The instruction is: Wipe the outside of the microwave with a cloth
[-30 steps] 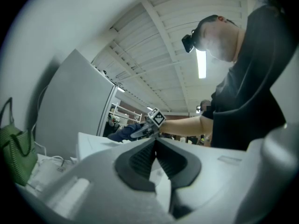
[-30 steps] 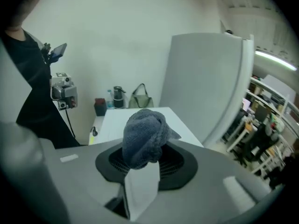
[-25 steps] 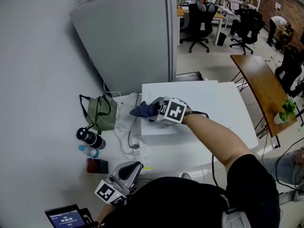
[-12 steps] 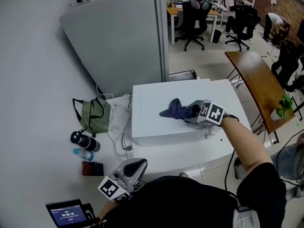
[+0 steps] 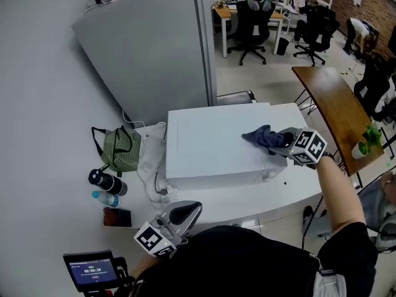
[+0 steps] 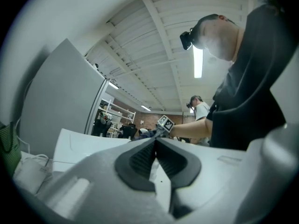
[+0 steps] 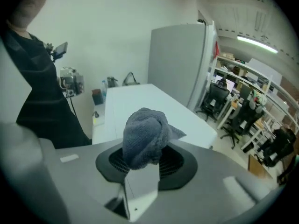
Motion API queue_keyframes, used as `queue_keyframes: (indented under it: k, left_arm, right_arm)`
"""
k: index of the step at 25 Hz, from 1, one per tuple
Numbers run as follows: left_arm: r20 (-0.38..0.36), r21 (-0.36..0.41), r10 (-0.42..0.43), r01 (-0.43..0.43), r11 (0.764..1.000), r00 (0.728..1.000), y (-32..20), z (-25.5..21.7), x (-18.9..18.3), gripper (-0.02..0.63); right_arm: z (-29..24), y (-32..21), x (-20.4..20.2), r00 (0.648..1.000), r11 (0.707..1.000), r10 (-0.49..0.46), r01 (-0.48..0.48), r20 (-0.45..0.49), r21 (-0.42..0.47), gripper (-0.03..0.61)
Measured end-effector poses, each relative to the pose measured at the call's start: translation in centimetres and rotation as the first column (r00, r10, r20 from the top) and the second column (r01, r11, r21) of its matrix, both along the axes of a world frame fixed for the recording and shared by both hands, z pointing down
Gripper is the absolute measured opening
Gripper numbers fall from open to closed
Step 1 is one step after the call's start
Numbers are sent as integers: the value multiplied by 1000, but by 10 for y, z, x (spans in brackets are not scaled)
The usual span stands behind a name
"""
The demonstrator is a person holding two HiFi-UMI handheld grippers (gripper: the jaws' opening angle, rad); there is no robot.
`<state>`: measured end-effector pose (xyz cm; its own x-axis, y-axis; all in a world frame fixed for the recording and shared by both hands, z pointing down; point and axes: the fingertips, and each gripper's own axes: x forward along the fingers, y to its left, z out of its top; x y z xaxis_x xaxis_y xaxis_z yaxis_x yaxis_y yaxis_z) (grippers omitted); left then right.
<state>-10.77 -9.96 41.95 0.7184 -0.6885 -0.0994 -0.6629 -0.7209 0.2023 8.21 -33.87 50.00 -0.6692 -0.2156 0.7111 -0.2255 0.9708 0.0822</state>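
Observation:
The white microwave [image 5: 210,142] stands on a white table, its flat top facing me. A bunched dark blue cloth [image 5: 263,137] lies on the right part of that top, with my right gripper [image 5: 281,140] shut on it. In the right gripper view the cloth [image 7: 145,136] bulges up from between the jaws, with the microwave top [image 7: 135,104] beyond. My left gripper [image 5: 185,213] hangs low by my body in front of the table, its jaws together and nothing between them. The left gripper view shows the closed pads [image 6: 156,160] and the microwave [image 6: 86,146] past them.
A green striped bag [image 5: 120,150], a dark bottle [image 5: 105,182], a small water bottle [image 5: 102,198] and white cables [image 5: 151,166] lie left of the microwave. A grey partition [image 5: 148,48] stands behind. A wooden table [image 5: 331,104] with a plant is at right. Office chairs are farther back.
My right gripper has dragged the cloth across the microwave top from its left edge to its right part. The left gripper stayed low near my body.

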Motion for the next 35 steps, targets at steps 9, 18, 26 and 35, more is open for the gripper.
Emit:
queue_keyframes:
  k: [9,18,26,35]
  left_arm:
    - [7,7,-138,138,990,990,48,-6,-82,3]
    - [15,-21,-158,158,987,987,52,2,-92,3]
    - [8,13,68,-68,998,998,1,-1,21,3]
    - [-6,27,126,-126,992,992,-14,-11,58,3]
  right_arm:
    - [-6,147,-306,876,878,-479,479,47,29,120]
    - [25,142,-268,862,864,-503,504,-56,-4,120]
    - [37,71,-29,953,964,-264,254,-149,-80,118]
    - [37,40,127,985,999,46,-50,-168,-17,105]
